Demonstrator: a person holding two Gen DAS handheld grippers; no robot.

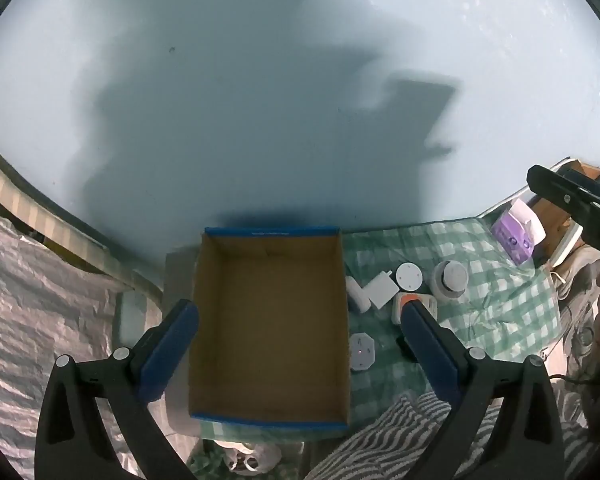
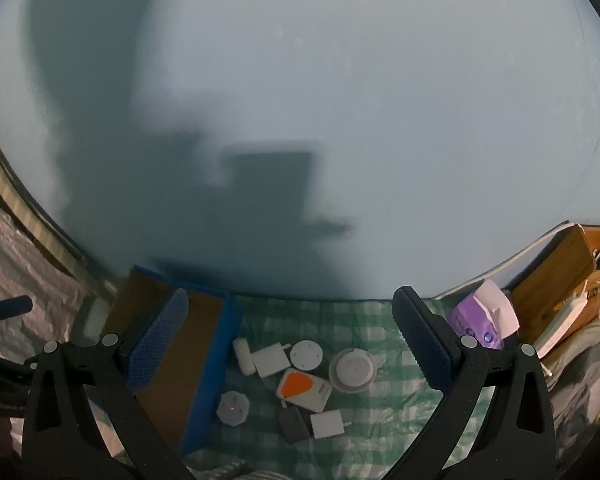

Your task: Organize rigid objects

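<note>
An empty cardboard box (image 1: 268,320) with blue rims stands on a green checked cloth (image 1: 500,312). My left gripper (image 1: 299,310) hovers over it, open and holding nothing. Just right of the box lies a cluster of small items: a white oblong piece (image 2: 244,356), a white charger (image 2: 271,358), a white disc (image 2: 307,354), a white jar (image 2: 352,368), an orange-and-white device (image 2: 304,390), a grey octagonal plug (image 2: 233,402), a dark grey block (image 2: 293,424) and a smaller white charger (image 2: 327,424). My right gripper (image 2: 292,298) hangs open above them, touching none.
A purple tissue pack (image 2: 484,320) lies at the cloth's far right, beside wooden furniture (image 2: 556,268) and a white power strip (image 2: 560,320). A pale blue wall (image 2: 340,120) rises right behind the box. Crinkled silver sheeting (image 1: 40,280) lies left, striped fabric (image 1: 400,432) in front.
</note>
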